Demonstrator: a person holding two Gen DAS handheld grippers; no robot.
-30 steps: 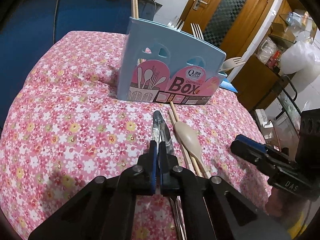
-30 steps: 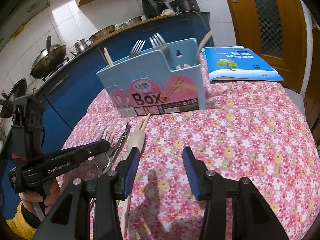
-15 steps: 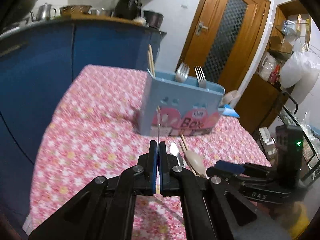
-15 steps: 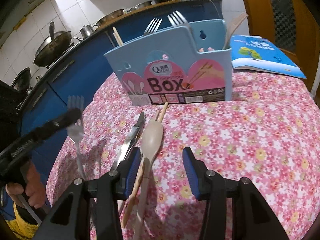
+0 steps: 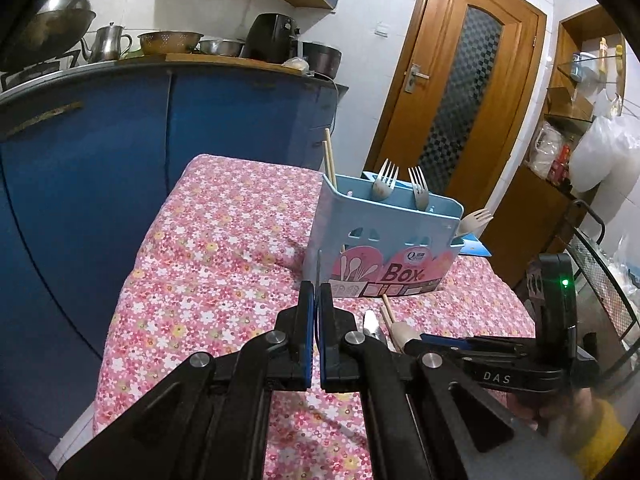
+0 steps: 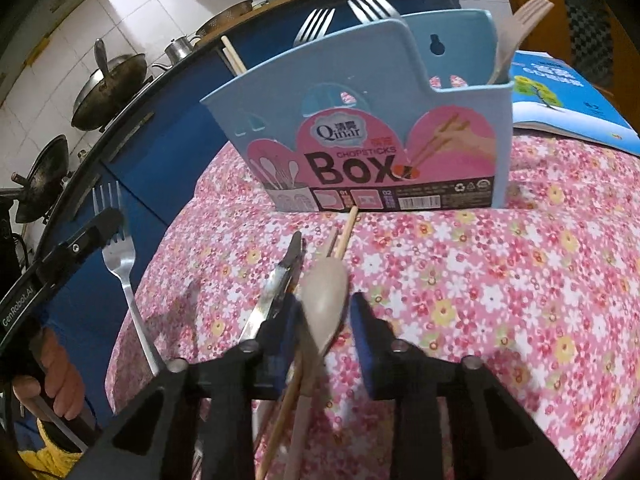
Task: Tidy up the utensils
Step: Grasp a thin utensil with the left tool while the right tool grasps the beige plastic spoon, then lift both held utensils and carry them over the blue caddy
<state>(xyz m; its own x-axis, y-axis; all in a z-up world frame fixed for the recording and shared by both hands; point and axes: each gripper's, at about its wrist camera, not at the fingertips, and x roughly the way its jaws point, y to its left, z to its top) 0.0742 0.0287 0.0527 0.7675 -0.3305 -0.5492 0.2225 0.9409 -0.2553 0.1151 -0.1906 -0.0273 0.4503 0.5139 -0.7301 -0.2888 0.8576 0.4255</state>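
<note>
A light-blue utensil box [image 5: 384, 236] [image 6: 360, 120] stands on the flowered table, holding forks, chopsticks and a beige fork. My left gripper [image 5: 316, 292] [image 6: 108, 220] is shut on a steel fork [image 6: 120, 248], held upright above the table's left side; in the left wrist view the fork [image 5: 318, 268] shows only as a thin edge. My right gripper [image 6: 324, 312] [image 5: 440, 344] is low over the cloth with its jaws closing around a beige spoon [image 6: 324, 292] [image 5: 402, 330]. A small gap still shows on the right. A knife [image 6: 276, 288] and chopsticks [image 6: 344, 228] lie beside the spoon.
A blue book [image 6: 560, 92] lies at the table's far right, behind the box. Blue cabinets [image 5: 100, 184] with pots and a wok on top run along the table's left side. A wooden door [image 5: 460, 100] stands beyond. The table edge drops off at the left.
My left gripper has lifted the fork off the cloth and tilted up. My right gripper has moved over the spoon, and its jaws have narrowed around it.
</note>
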